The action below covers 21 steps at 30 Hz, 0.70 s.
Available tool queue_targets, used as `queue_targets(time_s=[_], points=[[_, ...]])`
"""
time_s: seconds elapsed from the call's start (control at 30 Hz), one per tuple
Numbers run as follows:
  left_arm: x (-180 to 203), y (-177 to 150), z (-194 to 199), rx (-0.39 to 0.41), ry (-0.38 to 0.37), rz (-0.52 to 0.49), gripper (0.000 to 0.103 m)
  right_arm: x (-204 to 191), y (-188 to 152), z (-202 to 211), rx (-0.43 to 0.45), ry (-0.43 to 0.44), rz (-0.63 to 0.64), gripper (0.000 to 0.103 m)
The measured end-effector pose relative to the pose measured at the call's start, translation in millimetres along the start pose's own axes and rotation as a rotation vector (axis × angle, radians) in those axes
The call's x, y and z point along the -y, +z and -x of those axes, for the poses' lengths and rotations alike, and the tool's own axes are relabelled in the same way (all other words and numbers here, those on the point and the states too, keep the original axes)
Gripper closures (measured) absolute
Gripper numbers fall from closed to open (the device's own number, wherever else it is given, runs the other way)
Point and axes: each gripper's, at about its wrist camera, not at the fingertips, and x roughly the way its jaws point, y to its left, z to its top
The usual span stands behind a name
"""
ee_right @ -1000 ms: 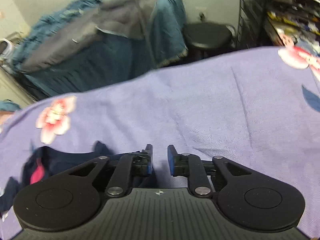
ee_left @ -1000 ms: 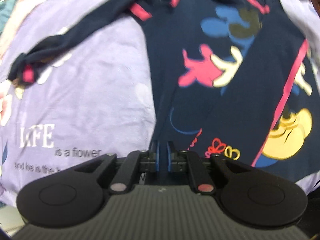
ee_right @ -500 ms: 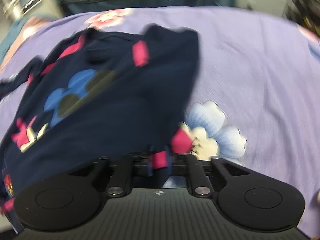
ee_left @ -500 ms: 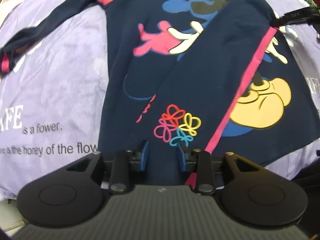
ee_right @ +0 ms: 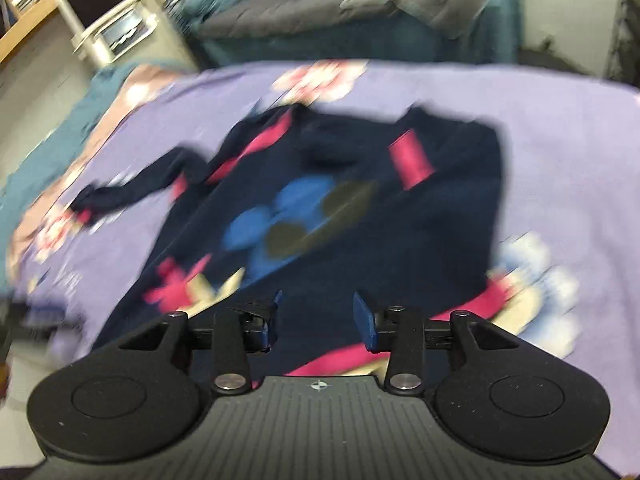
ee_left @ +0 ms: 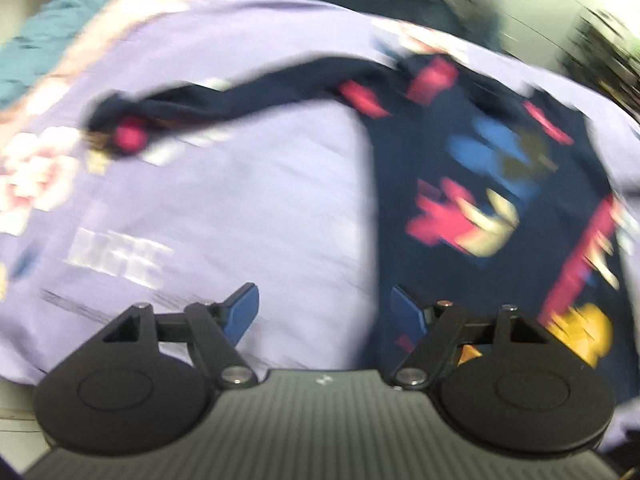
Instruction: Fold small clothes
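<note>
Both grippers had let go of the navy long-sleeved top (ee_right: 360, 216) they pinched half a second before, and both views had swung back, blurred by motion. Our left gripper (ee_left: 324, 312) hung with fingers spread wide at the garment's near left edge, holding nothing; our right gripper (ee_right: 316, 316) was likewise parted and empty over the near hem. The top lay on the lilac bedsheet (ee_left: 240, 200), its right side already folded over, its left sleeve (ee_left: 224, 100) stretched out far left. We judged that sleeve next: pinch it near the pink cuff (ee_left: 130, 138), carry it across flat, and smooth as we go.
</note>
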Motion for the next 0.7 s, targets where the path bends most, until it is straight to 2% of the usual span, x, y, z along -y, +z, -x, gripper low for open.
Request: queue_targets(time_s=[0.07, 0.17, 0.37, 0.47, 0.57, 0.6, 0.63, 0.67, 0.7], points=[[-34.4, 18.2, -4.3, 0.033, 0.076, 0.044, 0.031, -12.6, -9.8, -7.8, -0.044, 0.030, -0.028, 0.035], [-93.2, 49.2, -8.0, 0.115, 0.150, 0.091, 0.031, -30.3, -22.2, -6.4, -0.069, 0.050, -0.063, 0.035], [-202.7, 110.3, -30.4, 0.162, 0.189, 0.269, 0.035, -51.8, -25.3, 10.5, -0.057, 0.023, -0.117, 0.035], [-238.6, 138.1, -56.4, 0.117, 0.149, 0.376, 0.036, -62.6, -25.1, 13.2, -0.033, -0.009, -0.154, 0.034], [-246.6, 151.7, -92.1, 0.034, 0.202, 0.364, 0.037, -73.1, -25.0, 13.9, -0.019, -0.029, -0.200, 0.035], [-245.9, 151.3, -103.2, -0.006, 0.199, 0.371, 0.047, -77.3, -25.6, 15.0, -0.014, -0.033, -0.212, 0.035], [-245.7, 151.3, -114.9, -0.044, 0.164, 0.388, 0.071, -81.6, -26.3, 16.1, -0.009, -0.036, -0.222, 0.035], [-245.0, 150.0, -122.5, -0.063, 0.121, 0.405, 0.080, -86.0, -27.0, 17.2, -0.004, -0.039, -0.231, 0.035], [-242.2, 150.3, -122.8, -0.049, 0.108, 0.413, 0.088, -89.7, -27.8, 18.1, 0.000, -0.041, -0.238, 0.035]])
